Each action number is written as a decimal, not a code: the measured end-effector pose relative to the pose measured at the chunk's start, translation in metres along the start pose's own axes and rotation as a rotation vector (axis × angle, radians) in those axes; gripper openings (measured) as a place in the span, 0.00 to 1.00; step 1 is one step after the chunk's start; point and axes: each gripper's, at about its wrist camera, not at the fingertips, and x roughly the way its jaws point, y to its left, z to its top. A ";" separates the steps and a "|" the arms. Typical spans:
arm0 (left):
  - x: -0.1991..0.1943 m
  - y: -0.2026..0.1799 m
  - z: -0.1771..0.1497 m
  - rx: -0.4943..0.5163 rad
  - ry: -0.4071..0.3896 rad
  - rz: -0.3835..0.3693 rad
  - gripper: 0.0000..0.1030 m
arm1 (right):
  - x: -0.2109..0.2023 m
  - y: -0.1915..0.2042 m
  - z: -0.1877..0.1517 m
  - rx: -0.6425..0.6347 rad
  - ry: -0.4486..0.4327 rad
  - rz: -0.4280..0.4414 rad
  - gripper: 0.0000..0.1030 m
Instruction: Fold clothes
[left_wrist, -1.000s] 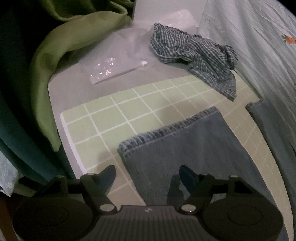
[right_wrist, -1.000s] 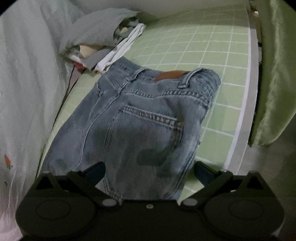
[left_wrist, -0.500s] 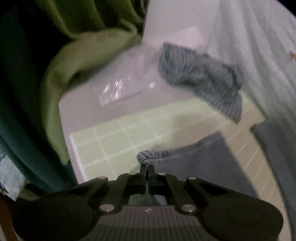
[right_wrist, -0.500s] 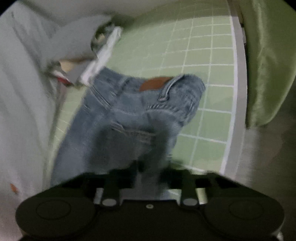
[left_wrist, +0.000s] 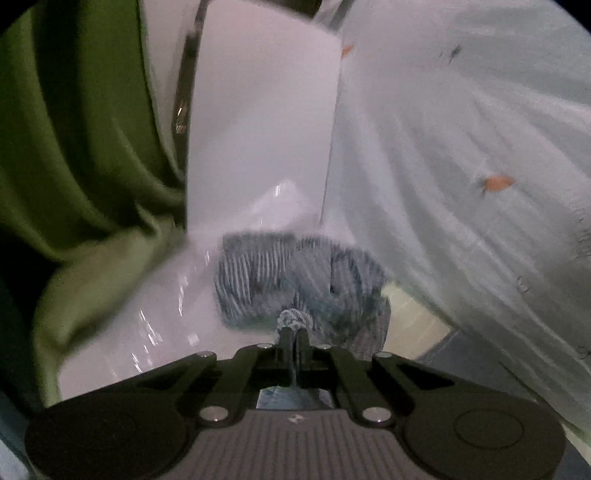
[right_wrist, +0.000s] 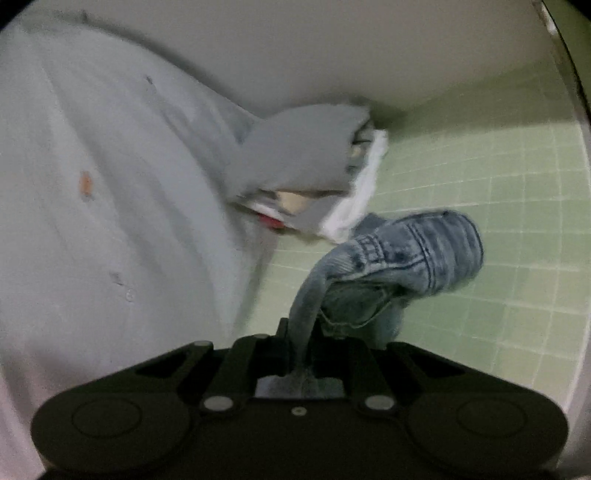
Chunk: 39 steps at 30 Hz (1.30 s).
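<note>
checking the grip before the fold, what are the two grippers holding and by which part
Both hold the jeans. The left gripper is shut on the hem of a leg; the right gripper is shut on denim at the waist end, near the back pocket.

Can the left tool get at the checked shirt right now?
Probably not: the left tool is shut on the jeans hem, so it is occupied, though the checked shirt lies just ahead, uncovered.

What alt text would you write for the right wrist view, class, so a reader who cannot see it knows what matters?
The right gripper is shut on a fold of blue jeans, lifting their bunched waistband above a green grid mat. Behind lies a pile of grey and white clothes, with pale bedding on the left.
</note>
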 end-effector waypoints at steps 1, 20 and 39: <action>0.008 -0.006 0.001 -0.004 0.013 -0.007 0.01 | 0.008 -0.004 0.000 0.043 0.008 -0.002 0.09; 0.188 -0.253 -0.008 0.188 0.211 -0.138 0.77 | 0.203 0.075 0.043 0.040 0.028 -0.180 0.69; 0.208 -0.220 -0.084 0.169 0.386 -0.054 0.28 | 0.183 0.060 -0.074 -0.185 0.200 -0.401 0.80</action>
